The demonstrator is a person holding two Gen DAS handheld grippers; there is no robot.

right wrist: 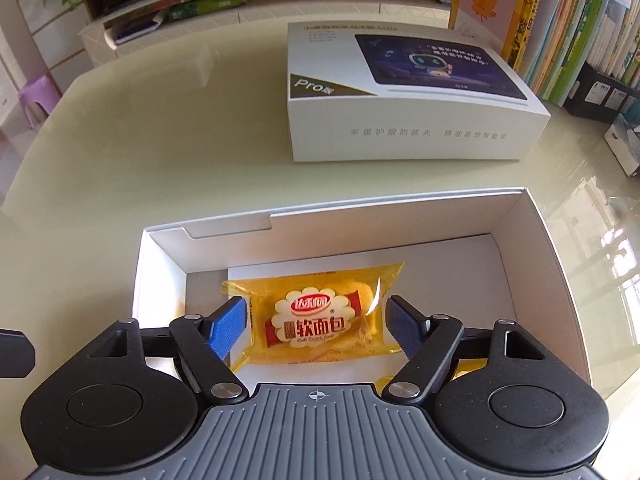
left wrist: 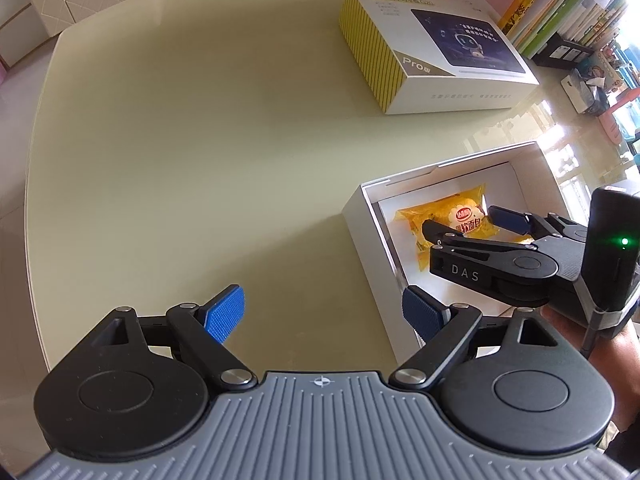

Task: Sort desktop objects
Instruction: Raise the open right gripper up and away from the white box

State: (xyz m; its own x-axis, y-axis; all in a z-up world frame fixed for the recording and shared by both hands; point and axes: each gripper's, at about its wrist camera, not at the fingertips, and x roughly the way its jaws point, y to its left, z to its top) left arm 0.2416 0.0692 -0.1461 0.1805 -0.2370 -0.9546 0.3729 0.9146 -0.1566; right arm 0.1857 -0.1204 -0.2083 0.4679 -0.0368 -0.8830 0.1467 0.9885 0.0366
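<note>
A yellow soft-bread packet [right wrist: 316, 320] lies inside an open white box [right wrist: 552, 264]. My right gripper [right wrist: 316, 330] is open over the box, its blue pads [right wrist: 228, 330] either side of the packet, apart from it. In the left wrist view the packet [left wrist: 452, 220] shows in the box [left wrist: 368, 224] under the right gripper [left wrist: 464, 226]. My left gripper [left wrist: 324, 314] is open and empty over the bare table left of the box.
A closed white tablet box [right wrist: 400, 120] marked "Pro" lies on the cream table [left wrist: 200, 140] beyond the open box. A row of upright books [right wrist: 568, 20] lines the far right. A white cabinet [left wrist: 48, 0] stands past the table's far edge.
</note>
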